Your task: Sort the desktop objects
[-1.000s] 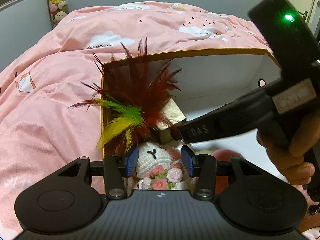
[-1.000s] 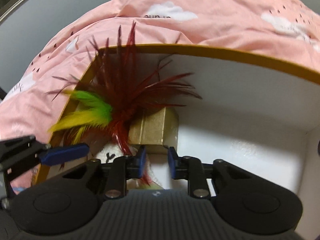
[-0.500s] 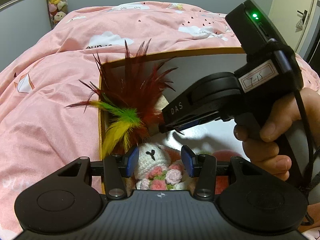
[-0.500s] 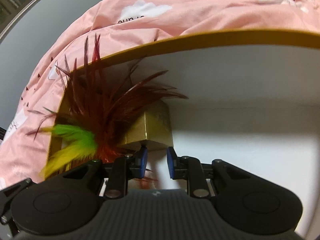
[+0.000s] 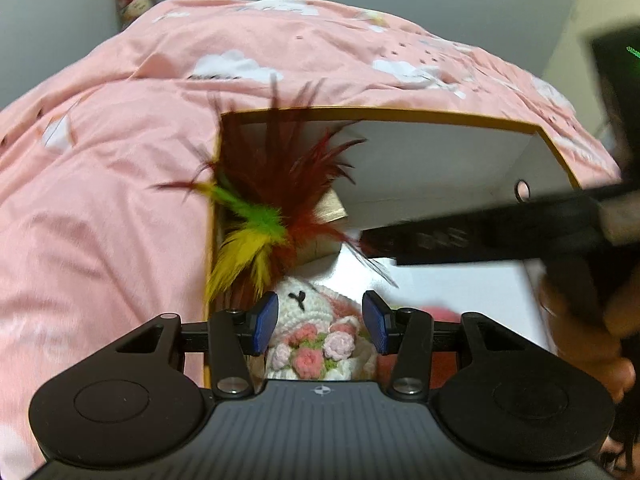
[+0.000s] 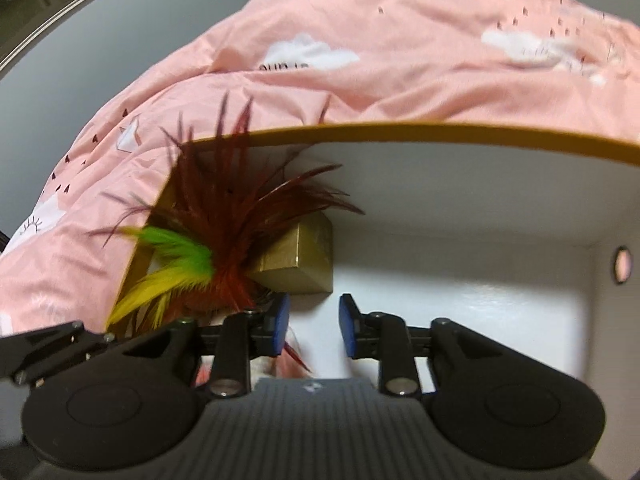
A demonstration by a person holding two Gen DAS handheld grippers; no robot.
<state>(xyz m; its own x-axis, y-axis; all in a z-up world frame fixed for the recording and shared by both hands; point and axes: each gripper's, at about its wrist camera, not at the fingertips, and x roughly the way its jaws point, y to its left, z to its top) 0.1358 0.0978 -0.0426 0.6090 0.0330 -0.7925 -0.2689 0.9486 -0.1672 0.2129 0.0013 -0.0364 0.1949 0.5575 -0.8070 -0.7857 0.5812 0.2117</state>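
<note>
right gripper (image 6: 311,325) jaws opening, empty, just before the gold box (image 6: 298,260); left gripper (image 5: 319,322) apart.

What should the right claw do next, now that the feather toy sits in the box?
Probably lift the right claw straight back out of the white box. Its jaws are opening with nothing between them, and the feather toy rests in the corner against the gold box, so the drop looks done.

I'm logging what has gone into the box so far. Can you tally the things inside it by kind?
Feather toy: 1
Gold box: 1
Crocheted doll: 1
Red item, blurred, beside the doll: 1
Total: 4 in the white storage box
</note>
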